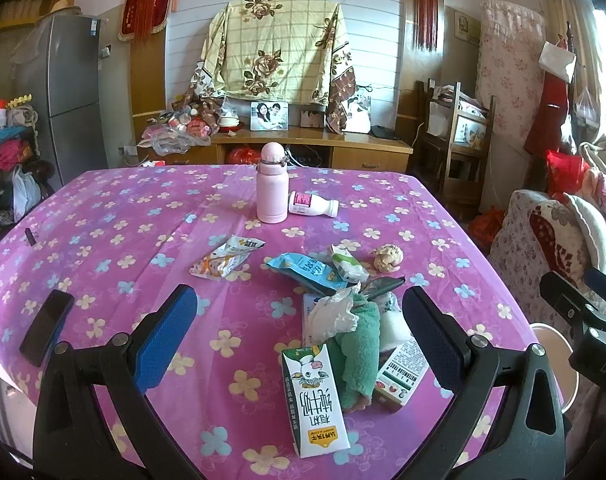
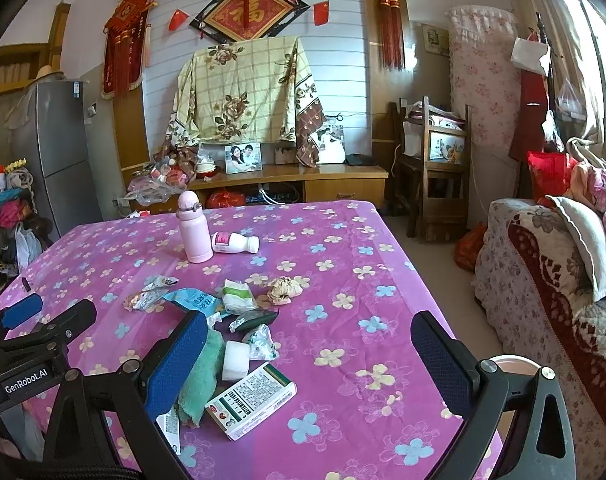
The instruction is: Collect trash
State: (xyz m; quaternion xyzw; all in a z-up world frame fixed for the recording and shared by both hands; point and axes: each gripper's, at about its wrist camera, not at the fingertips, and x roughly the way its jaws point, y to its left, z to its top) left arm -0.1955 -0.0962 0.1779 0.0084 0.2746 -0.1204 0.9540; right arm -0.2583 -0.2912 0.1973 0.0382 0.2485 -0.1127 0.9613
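Two grippers hover over the counter with its purple flowered cloth, and we see both with fingers spread wide, pinching nothing. Our left gripper frames the lower centre of the left wrist view, with a milk carton, a green cloth and a crumpled white tissue lying between its fingers. Our right gripper fills the bottom of the right wrist view, above a white medicine box.

Most of the trash sits mid-frame: a blue wrapper, a white snack wrapper to its left, and a crumpled paper ball to its right. Farther up, a pink flask stands upright, touching a small white bottle lying on its side. At left we see a dark phone.
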